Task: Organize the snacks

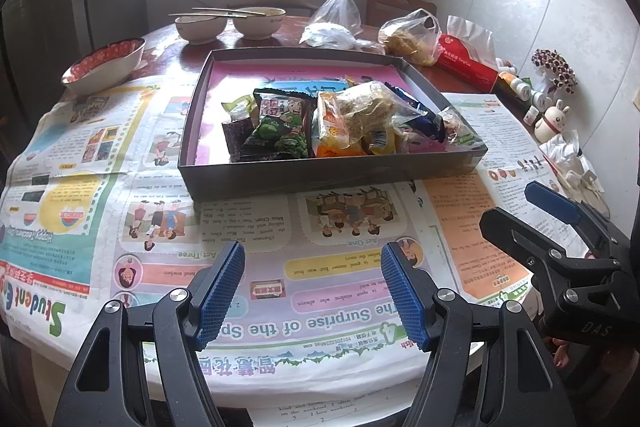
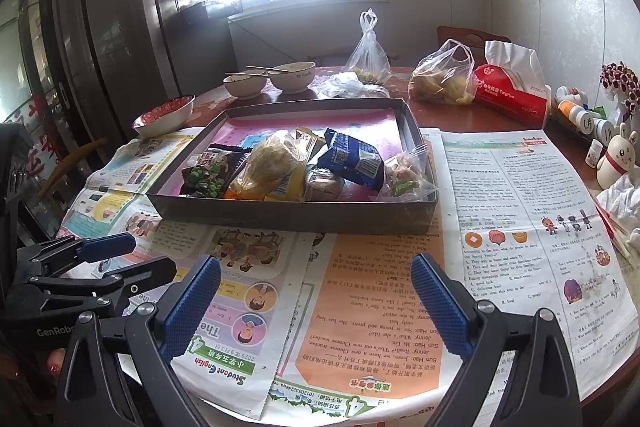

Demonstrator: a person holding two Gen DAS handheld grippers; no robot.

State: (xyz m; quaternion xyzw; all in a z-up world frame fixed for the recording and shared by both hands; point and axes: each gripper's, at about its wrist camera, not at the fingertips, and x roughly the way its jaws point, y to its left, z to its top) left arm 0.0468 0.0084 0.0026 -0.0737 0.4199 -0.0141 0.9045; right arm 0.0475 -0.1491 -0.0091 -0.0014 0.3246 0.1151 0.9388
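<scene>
snacks [image 1: 332, 123] piled in box [image 1: 320, 179] ahead of both tools | none loose on newspaper | left gripper [image 1: 312, 291] wide, empty | right gripper [image 2: 316, 303] wide, empty | looks nearly done

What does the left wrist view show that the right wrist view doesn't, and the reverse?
Only the left view: the right gripper at its right edge, open. Only the right view: the left gripper at its left edge, open, and the dark cabinet. Both: the snack box, the green pea packet, two white bowls, the red tissue pack and the newspapers.
</scene>
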